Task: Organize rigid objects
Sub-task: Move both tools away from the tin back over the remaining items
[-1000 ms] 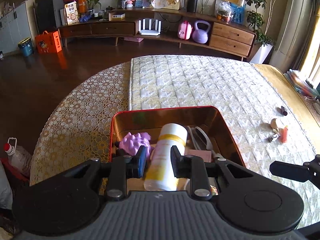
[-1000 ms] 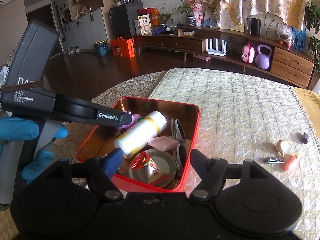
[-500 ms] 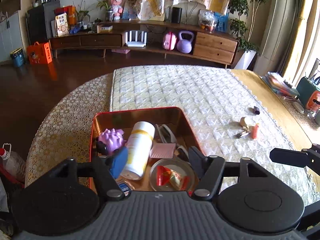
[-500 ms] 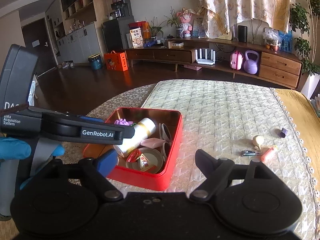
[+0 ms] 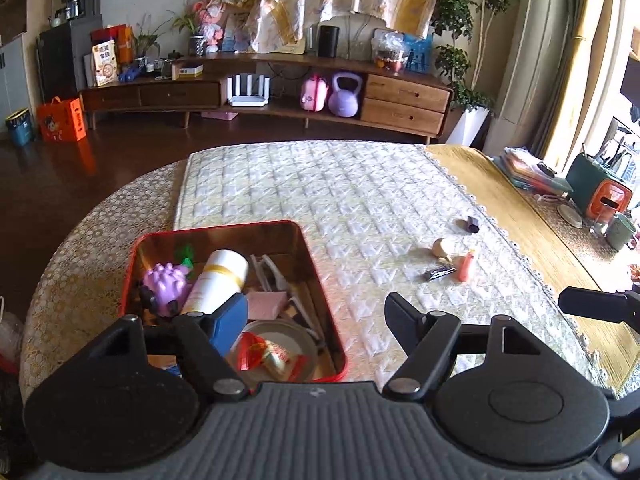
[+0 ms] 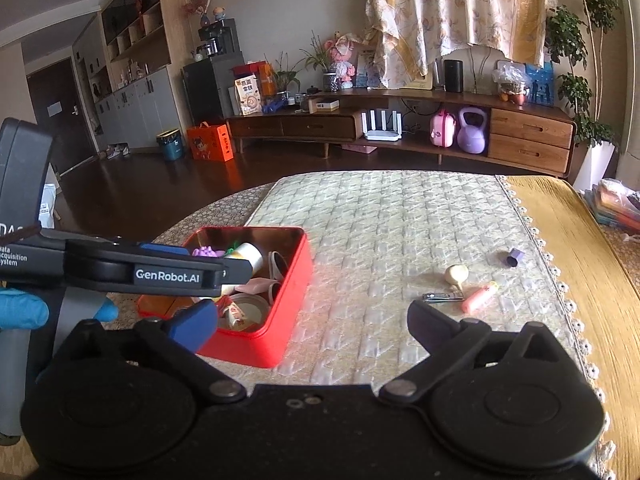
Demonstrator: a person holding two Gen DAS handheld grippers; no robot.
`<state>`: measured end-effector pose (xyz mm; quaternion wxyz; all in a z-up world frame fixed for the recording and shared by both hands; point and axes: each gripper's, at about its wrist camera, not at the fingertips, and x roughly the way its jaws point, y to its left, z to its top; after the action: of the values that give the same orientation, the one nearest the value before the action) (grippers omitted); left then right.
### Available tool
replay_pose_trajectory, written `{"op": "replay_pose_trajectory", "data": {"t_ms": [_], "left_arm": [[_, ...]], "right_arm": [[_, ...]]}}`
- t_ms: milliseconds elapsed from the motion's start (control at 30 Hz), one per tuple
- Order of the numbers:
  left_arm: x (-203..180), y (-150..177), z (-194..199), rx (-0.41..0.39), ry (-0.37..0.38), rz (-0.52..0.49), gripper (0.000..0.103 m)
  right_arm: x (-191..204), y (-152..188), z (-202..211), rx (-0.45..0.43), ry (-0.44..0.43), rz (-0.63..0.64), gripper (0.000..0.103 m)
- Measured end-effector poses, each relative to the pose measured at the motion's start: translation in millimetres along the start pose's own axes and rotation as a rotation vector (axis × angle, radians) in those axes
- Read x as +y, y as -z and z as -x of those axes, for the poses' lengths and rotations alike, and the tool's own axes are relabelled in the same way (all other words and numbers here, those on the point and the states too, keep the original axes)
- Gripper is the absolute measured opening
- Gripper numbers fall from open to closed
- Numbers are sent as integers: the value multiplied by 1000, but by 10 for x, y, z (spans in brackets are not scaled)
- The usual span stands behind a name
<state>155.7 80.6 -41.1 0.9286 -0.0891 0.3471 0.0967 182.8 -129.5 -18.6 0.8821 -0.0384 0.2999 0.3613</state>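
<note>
**Both tongs gaping over the quilted bench**

I am holding the left tongs (image 5: pixel 316 312) with their two dark fingers spread wide and gripping nothing; one blue-padded fingertip is hanging over the red tin (image 5: pixel 316 264), the other over bare cloth. The right tongs (image 6: pixel 308 322) are likewise standing wide and carrying nothing, above the near side of the bench (image 6: pixel 380 216).

The bench is wearing a cream quilted runner with a raised woven pattern, over a lacy circle-patterned cloth at its left edge and a mustard cloth with a scalloped fringe at its right edge.

The tin is a shallow, rounded-corner metal box, glossy red outside and coppery inside, sitting toward the near left of the runner. Inside it, a smooth white cylindrical bottle (image 5: pixel 218 280) with a yellow band is lying on its side, just beside a knobbly purple toy (image 5: pixel 166 286). A flat pink pad (image 5: pixel 266 306), a round grey lid (image 5: pixel 296 338) with red-and-white wrappers on it, and pale glasses-like frames (image 5: pixel 276 276) are crowding the rest of the box.

Well apart from the tin, toward the right edge of the runner, four small things are lying loose: a shiny metal nail clipper (image 6: pixel 442 297) touching a slim coral tube (image 6: pixel 478 298), a cream bulb-shaped piece (image 6: pixel 456 273) just beyond them, and a small purple faceted cap (image 6: pixel 513 257) nearer the fringe.
</note>
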Motion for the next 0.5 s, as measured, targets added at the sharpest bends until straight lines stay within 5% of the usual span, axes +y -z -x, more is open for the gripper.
{"op": "replay_pose_trajectory", "data": {"t_ms": [500], "left_arm": [[-704, -61, -569, 60, 19, -89, 82]], "right_arm": [[-1137, 135, 8, 36, 106, -125, 103]]}}
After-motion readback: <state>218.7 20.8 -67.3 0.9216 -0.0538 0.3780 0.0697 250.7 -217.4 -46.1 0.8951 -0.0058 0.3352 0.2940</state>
